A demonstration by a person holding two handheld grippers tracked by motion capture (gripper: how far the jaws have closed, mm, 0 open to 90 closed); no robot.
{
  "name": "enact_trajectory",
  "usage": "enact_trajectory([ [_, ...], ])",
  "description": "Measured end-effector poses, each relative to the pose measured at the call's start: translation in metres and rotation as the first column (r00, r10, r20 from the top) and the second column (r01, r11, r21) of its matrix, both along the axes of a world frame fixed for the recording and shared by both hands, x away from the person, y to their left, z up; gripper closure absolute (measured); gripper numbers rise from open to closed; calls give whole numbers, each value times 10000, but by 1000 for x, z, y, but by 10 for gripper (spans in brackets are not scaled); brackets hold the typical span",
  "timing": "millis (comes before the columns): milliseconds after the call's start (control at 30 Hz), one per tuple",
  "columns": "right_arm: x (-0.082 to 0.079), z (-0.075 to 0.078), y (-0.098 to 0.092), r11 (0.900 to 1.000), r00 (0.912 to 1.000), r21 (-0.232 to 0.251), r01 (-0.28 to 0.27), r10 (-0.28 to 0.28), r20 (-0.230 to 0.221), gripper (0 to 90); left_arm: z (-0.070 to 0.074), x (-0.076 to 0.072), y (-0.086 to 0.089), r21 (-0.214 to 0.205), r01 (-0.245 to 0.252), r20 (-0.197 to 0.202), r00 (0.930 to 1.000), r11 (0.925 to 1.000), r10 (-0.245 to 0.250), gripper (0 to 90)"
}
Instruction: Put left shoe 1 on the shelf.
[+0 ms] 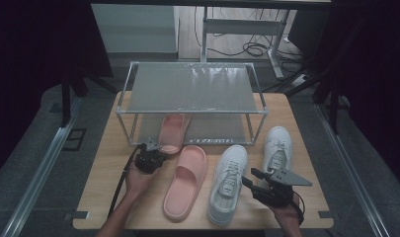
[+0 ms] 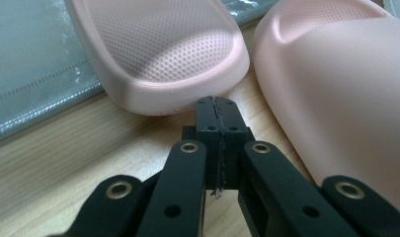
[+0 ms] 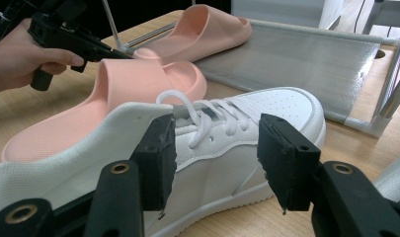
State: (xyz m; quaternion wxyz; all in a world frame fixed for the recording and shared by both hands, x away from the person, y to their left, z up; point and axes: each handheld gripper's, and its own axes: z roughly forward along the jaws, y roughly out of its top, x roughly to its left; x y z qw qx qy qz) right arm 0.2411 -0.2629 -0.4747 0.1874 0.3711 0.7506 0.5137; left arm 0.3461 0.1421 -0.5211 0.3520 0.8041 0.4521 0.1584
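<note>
A person's left gripper (image 1: pixel 150 152), its black jaws pressed together on nothing, points at the heel of a pale pink rubber slide sandal (image 2: pixel 163 49) that lies partly on the lower shelf of a two-tier metal-framed shoe rack (image 1: pixel 190 86) at the far side of a light wooden table (image 1: pixel 108 168). The tips sit just short of the heel rim in the left gripper view, with bare wood below them. The left hand (image 3: pixel 20 54) wraps the grip, forearm coming in from the near edge. A second pink slide sandal (image 1: pixel 186 180) lies just to the right, on the table in front of the rack. The right gripper (image 1: pixel 252 180), jaws wide apart and holding nothing, hovers level beside a white lace-up sneaker (image 3: pixel 237 128); its mate, another white sneaker (image 1: pixel 277 145), rests near the rack's right corner. No lettering can be read on any shoe. Open tabletop remains left of the sandals.
</note>
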Motion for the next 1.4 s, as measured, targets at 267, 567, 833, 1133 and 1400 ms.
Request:
enact_trajectory([
  [267,0,-1,1,10000,10000,-12,-15,15,-1,495,-1,9,-5,7,-65,-45,10000,10000,65,900],
  [567,1,-1,0,10000,10000,-6,-8,8,0,495,-1,21,-14,34,-136,-34,9999,9999,136,900],
  [833,1,-1,1,10000,10000,-11,-16,16,-26,496,-2,33,-22,91,-187,-68,9998,9998,188,900],
  [1133,1,-2,0,10000,10000,-14,-5,5,-16,496,-3,42,-26,86,-170,-82,9998,9998,171,896],
  [1400,1,-1,0,10000,10000,-35,-22,22,-25,496,-4,47,-30,20,-242,-157,9996,9997,243,889],
])
